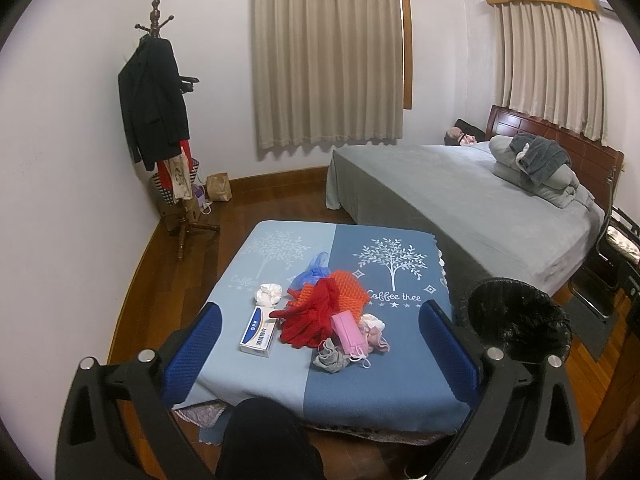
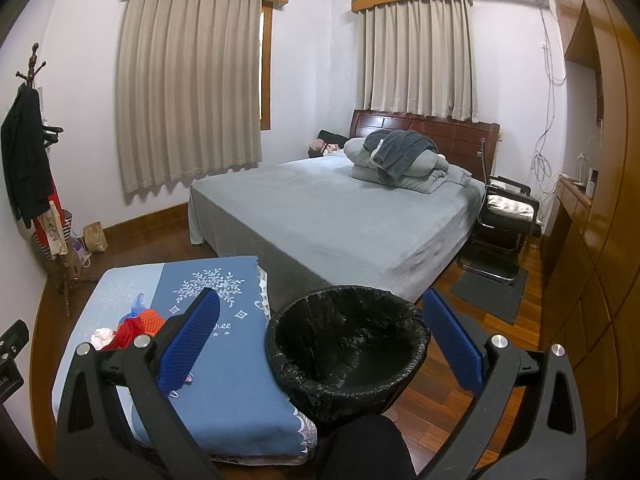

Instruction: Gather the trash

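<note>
A heap of trash lies on the low blue-clothed table (image 1: 384, 392): a white and blue box (image 1: 259, 333), a crumpled white tissue (image 1: 269, 294), red gloves (image 1: 310, 318), an orange foam net (image 1: 344, 290), a blue plastic bag (image 1: 312, 272), a pink mask (image 1: 349, 331) and a grey rag (image 1: 332, 358). My left gripper (image 1: 320, 354) hangs open above the heap's near side, touching nothing. A bin with a black liner (image 2: 346, 346) stands right of the table. Over that bin my right gripper (image 2: 324, 340) is open and holds nothing.
A grey bed (image 2: 340, 212) with folded bedding runs behind the table and bin. A coat stand (image 1: 160, 120) with a dark jacket is in the left corner, a paper bag (image 1: 219, 187) beside it. A chair (image 2: 504, 224) and wooden wardrobe (image 2: 592, 240) line the right.
</note>
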A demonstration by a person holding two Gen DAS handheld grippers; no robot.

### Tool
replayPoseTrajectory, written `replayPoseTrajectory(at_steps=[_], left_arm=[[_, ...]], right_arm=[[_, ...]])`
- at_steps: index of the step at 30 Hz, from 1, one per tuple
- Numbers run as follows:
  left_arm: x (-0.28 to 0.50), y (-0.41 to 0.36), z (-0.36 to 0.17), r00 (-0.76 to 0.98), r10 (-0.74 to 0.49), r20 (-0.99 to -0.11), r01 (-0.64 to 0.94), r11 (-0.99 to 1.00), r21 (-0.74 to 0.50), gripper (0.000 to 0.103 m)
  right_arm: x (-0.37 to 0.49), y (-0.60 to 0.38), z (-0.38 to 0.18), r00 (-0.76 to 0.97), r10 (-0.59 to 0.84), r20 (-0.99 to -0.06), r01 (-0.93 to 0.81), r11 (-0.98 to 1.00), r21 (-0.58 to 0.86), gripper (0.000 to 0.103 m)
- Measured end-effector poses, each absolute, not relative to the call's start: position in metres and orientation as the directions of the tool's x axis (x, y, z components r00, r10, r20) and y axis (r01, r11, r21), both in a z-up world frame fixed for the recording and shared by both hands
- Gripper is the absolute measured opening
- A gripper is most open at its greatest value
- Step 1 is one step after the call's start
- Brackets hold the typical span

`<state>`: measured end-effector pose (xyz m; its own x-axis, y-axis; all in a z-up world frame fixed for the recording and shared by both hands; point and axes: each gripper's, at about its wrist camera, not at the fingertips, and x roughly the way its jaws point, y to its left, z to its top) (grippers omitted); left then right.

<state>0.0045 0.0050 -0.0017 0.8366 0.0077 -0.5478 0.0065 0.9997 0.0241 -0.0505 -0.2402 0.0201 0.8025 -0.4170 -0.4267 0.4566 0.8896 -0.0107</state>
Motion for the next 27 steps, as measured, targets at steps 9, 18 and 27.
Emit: replayPoseTrajectory(at_steps=[9, 18, 27], left_arm=[[0.0038, 0.0038, -0.0022, 0.837, 0.008, -0.547, 0.007, 1.0, 0.026, 0.097], [0.0037, 0.0032, -0.0031, 0.836, 0.008, -0.548, 0.008, 1.0, 0.026, 0.097], [0.0046, 0.0066, -0.0049, 0.836, 0.007, -0.549, 0.006, 1.0, 0.023, 0.097]], right_arm=[[-0.0503, -0.2405, 0.0196, 0.802, -0.416, -0.428, 0.456, 0.89, -0.011, 0.098], [-0.0477, -0.2407, 0.0184, 0.802, -0.415, -0.429, 0.455, 0.89, -0.011, 0.098], [-0.0471, -0.2405, 0.0176, 0.802, -0.414, -0.431, 0.455, 0.89, -0.01, 0.098]])
